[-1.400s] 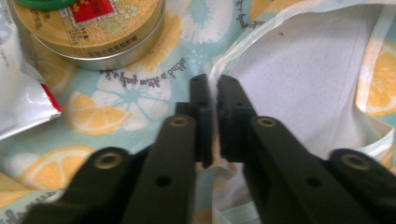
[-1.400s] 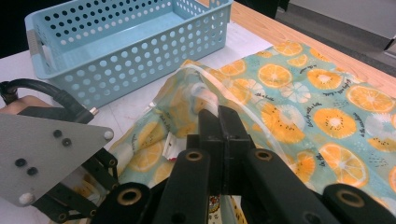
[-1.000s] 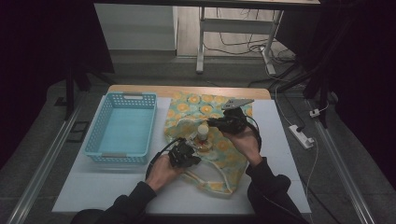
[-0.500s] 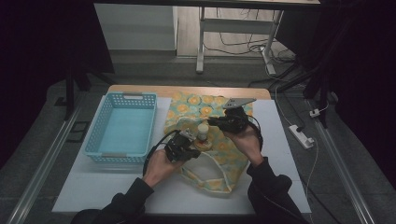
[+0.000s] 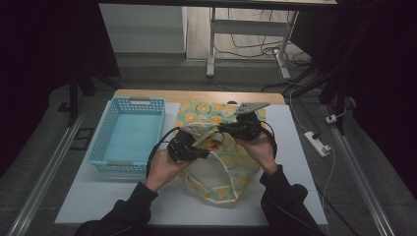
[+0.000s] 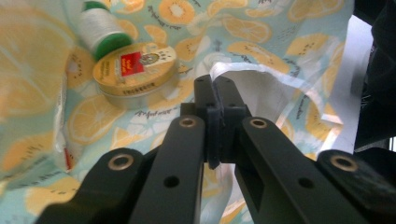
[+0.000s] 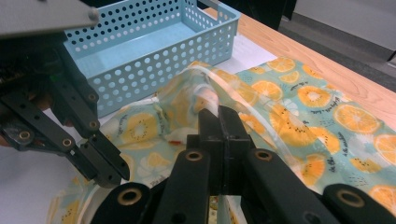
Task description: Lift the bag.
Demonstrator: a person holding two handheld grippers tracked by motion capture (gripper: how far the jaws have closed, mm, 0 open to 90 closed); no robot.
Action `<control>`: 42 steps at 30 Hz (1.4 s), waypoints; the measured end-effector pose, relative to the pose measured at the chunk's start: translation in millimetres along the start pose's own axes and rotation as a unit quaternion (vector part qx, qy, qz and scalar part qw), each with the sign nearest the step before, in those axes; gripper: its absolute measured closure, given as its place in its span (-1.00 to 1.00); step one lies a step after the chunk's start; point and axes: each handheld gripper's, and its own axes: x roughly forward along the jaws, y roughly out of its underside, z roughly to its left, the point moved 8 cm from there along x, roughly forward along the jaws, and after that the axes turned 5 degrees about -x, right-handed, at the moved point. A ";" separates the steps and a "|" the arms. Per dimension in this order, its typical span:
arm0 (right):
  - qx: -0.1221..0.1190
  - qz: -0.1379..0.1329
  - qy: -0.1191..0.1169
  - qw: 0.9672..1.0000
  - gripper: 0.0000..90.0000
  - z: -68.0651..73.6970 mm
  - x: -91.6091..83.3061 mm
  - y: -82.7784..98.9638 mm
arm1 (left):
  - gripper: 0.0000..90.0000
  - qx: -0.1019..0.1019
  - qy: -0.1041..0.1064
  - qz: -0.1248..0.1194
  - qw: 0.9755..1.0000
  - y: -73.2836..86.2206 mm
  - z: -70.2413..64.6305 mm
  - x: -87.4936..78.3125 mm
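Note:
A fabric bag [image 5: 221, 167] printed with orange slices lies on the white table top, its mouth lifted between the two grippers. My left gripper [image 5: 199, 151] is shut on the bag's near-left rim, and its jaws [image 6: 215, 86] pinch the white lining. My right gripper [image 5: 223, 131] is shut on the opposite rim, where the cloth [image 7: 205, 88] rises to its closed jaws [image 7: 218, 116]. Inside the bag rest a round gold tin [image 6: 137, 70] and a white spool with green ends [image 6: 100, 28]. The left gripper [image 7: 107, 172] also appears low in the right gripper view.
A light blue perforated basket [image 5: 101, 142] stands to the left of the bag with nothing in it, close to the left hand [image 7: 154, 42]. A white power strip [image 5: 317, 143] lies on the floor to the right. A metal table frame stands beyond the far edge.
The left gripper has risen and drawn the bag's rim up with it, opening the mouth wider. The right gripper has stayed where it was.

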 end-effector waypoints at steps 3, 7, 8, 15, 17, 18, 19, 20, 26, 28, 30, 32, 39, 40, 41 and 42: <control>-0.001 0.002 -0.003 1.000 1.00 1.4 0.7 -1.2 | 0.99 -0.001 0.001 -0.002 1.000 -2.7 0.5 -4.9; -0.001 0.002 -0.007 1.000 1.00 3.4 0.7 -4.8 | 0.99 -0.006 0.006 -0.005 1.000 -7.4 3.0 -11.4; -0.001 0.002 -0.007 1.000 1.00 3.4 0.3 -5.9 | 0.99 -0.008 0.005 -0.005 1.000 -8.9 3.9 -13.2; -0.002 0.004 -0.009 1.000 1.00 2.1 -4.7 -16.4 | 0.99 -0.011 0.003 -0.006 1.000 -25.0 6.8 -30.1; -0.004 0.002 -0.008 1.000 1.00 2.1 -6.8 -20.4 | 0.99 -0.011 0.005 -0.008 1.000 -30.0 7.9 -34.4; -0.006 0.002 -0.007 1.000 1.00 2.3 -7.5 -22.1 | 0.99 -0.011 0.006 -0.009 1.000 -32.6 8.7 -36.7; -0.007 0.002 -0.007 1.000 1.00 2.4 -8.0 -23.5 | 0.99 -0.009 0.006 -0.011 1.000 -35.3 9.5 -39.2; -0.008 0.002 -0.007 1.000 1.00 2.4 -8.2 -24.7 | 0.99 -0.010 0.007 -0.015 1.000 -38.5 10.0 -41.7; -0.008 -0.004 -0.008 1.000 1.00 -0.1 -12.4 -33.8 | 0.99 -0.004 0.004 -0.027 1.000 -58.5 12.1 -59.1; -0.007 -0.008 -0.008 1.000 1.00 -0.8 -14.8 -37.7 | 0.99 -0.002 0.002 -0.029 1.000 -64.7 12.7 -63.3; -0.008 -0.009 -0.008 1.000 1.00 -1.4 -16.7 -40.8 | 0.99 -0.003 0.007 -0.034 0.999 -69.8 13.5 -66.5; -0.012 -0.006 -0.004 1.000 1.00 -2.2 -18.5 -42.5 | 0.99 -0.008 0.015 -0.041 0.999 -73.9 15.4 -69.2; -0.020 -0.010 0.001 1.000 1.00 -2.6 -25.3 -52.3 | 0.99 -0.015 0.027 -0.058 0.998 -85.9 17.7 -78.6; -0.022 -0.011 0.001 1.000 1.00 -2.4 -26.2 -54.5 | 0.99 -0.014 0.025 -0.062 0.998 -88.0 17.6 -80.4; -0.024 -0.013 0.002 1.000 1.00 -2.4 -27.4 -56.6 | 0.99 -0.013 0.023 -0.065 0.998 -90.1 17.3 -82.2; -0.025 -0.014 0.003 1.000 1.00 -2.7 -28.9 -58.9 | 0.99 -0.009 0.021 -0.069 0.997 -92.2 17.3 -84.3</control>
